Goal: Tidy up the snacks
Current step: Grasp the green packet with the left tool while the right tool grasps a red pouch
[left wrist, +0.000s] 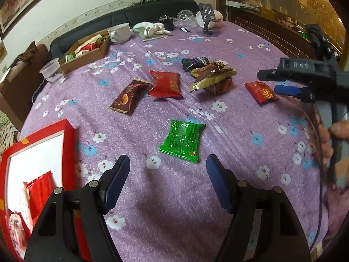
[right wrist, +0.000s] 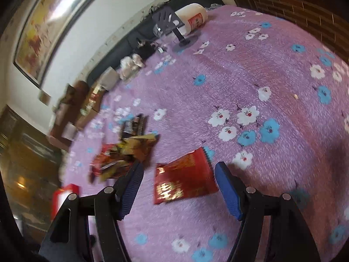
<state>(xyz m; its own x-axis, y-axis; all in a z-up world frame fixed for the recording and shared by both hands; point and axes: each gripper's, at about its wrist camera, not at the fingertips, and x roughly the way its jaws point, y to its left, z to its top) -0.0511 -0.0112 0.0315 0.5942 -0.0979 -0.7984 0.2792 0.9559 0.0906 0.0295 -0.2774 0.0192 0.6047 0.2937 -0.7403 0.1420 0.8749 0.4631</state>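
My left gripper (left wrist: 168, 163) is open and empty, just in front of a green snack packet (left wrist: 182, 140) on the purple flowered cloth. A brown packet (left wrist: 128, 97), a red packet (left wrist: 166, 84) and a pile of gold and dark wrappers (left wrist: 210, 74) lie beyond it. My right gripper (right wrist: 181, 170) is open, its jaws on either side of a red packet with gold print (right wrist: 184, 179) that lies on the cloth. This packet (left wrist: 260, 91) and the right gripper (left wrist: 270, 80) also show in the left wrist view. A red box (left wrist: 41, 163) at left holds red packets.
A cardboard tray of snacks (left wrist: 87, 51), a plastic cup (left wrist: 52, 71), a white mug (left wrist: 119, 33), a phone stand (left wrist: 207, 19) and a white jar (right wrist: 193, 17) stand along the far side. The wrapper pile (right wrist: 126, 155) lies left of my right gripper.
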